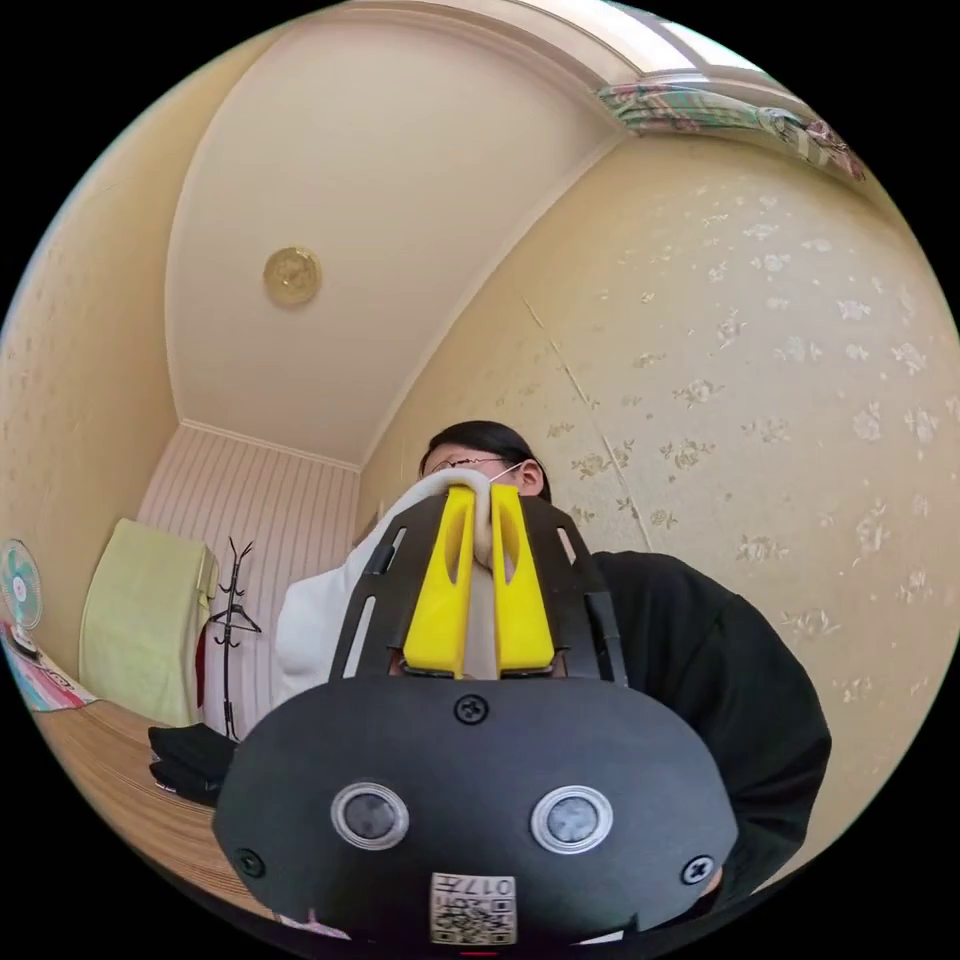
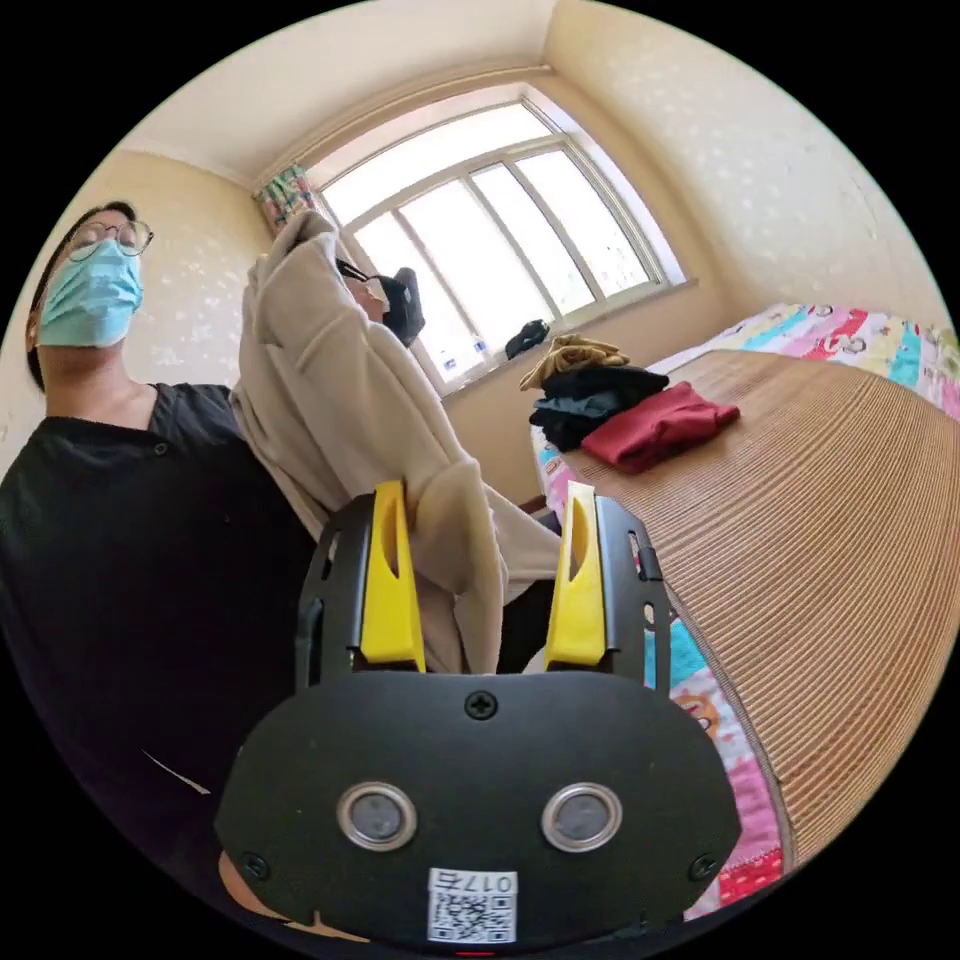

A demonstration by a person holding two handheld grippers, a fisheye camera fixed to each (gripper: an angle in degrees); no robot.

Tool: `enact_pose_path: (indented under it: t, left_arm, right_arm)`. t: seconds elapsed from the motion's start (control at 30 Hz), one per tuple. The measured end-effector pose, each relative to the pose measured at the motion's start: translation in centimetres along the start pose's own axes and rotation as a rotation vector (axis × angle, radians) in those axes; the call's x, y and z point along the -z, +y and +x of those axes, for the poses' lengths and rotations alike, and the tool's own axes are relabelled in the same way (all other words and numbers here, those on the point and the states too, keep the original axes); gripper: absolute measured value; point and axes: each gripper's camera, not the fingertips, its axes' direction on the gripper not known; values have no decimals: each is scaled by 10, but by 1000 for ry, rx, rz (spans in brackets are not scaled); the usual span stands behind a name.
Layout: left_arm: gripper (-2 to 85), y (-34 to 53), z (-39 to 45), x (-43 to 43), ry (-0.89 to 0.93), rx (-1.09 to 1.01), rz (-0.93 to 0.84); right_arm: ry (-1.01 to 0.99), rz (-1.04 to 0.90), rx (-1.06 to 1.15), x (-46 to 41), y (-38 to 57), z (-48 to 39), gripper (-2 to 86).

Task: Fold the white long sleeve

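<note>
The white long sleeve [image 2: 345, 400] is up in the air in front of the person [image 2: 130, 500], hanging in loose folds from a high point down toward the bed. In the left gripper view, the left gripper [image 1: 480, 520] has its two yellow jaws drawn close together with a strip of the white cloth [image 1: 320, 610] pinched between them, the fabric spilling over the jaw tips and falling away to one side. The same gripper [image 2: 400, 300] shows small and dark at the top of the hanging garment in the right gripper view, against the window [image 2: 500, 220].

The right gripper [image 2: 485, 520] stands with its jaws wide apart. A fold of the garment hangs down into the gap and lies against one jaw; the other jaw looks clear of the cloth, though the drape makes that hard to judge.

Beside the person lies a bed with a ribbed woven mat [image 2: 830, 540] over a bright patterned sheet [image 2: 730, 740]. Near the window end of the mat sits a pile of clothes [image 2: 620, 410], tan and black pieces with a red one at the front. In the left gripper view a coat stand [image 1: 235, 620] is against a striped wall, with a green cloth [image 1: 145, 620] draped near it.
</note>
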Motion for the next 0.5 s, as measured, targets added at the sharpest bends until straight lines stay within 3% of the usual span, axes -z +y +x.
enact_pose_path:
  t: [0.07, 0.2, 0.4, 0.5]
  left_arm:
    - [12, -5, 1, -4, -68, 9, -31]
    - [12, -34, 48, -5, -345, -106, -120]
    - [10, -58, 66, -48, -762, -188, -257]
    - [9, -65, 36, -67, -896, -166, -333]
  right_arm:
    - [-72, 82, -4, 5, 4, 1, 55]
    - [403, 361, 174, 98, -16, -96, 39]
    - [906, 496, 635, 153, -77, -276, 35]
    - [1088, 530, 664, 148, -102, -305, 35]
